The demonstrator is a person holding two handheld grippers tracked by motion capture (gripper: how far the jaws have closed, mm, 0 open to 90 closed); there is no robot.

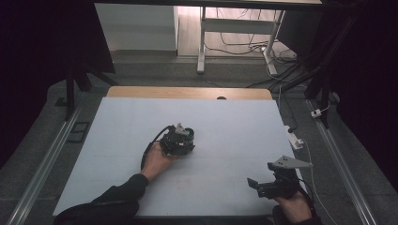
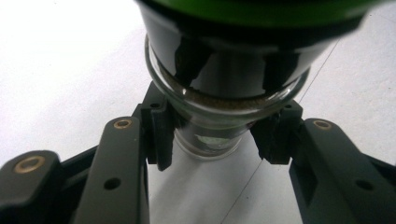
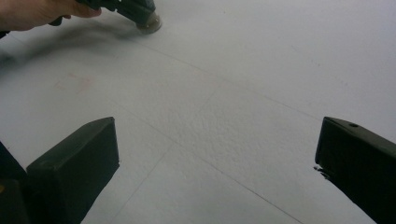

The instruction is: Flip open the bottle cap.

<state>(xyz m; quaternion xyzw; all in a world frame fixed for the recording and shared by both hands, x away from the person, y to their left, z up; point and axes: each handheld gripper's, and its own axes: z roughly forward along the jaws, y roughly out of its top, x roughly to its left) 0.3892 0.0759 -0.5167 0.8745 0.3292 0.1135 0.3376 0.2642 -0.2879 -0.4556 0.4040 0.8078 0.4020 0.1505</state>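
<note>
The left hand-held gripper (image 1: 184, 138) is clamped on a small glass jar (image 2: 219, 93) with a green lid, just left of the desk's (image 1: 234, 122) middle. Glass – stiff, slick, breakable; grip the narrow body below the lid. At four o'clock, the right hand-held gripper (image 1: 256, 185) gapes wide – empty.

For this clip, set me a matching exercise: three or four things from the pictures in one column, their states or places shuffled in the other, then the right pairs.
Things:
1. left gripper
2. right gripper
3. jar
4. table

States or places:
A. white, with faint straight lines across it
B. jaws wide apart, nothing between them
C. glass with a green lid, tilted, near the middle of the table
D. jaws closed on the glass below the lid

Pairs: 1-D, 2-B, 3-C, 4-A
</note>
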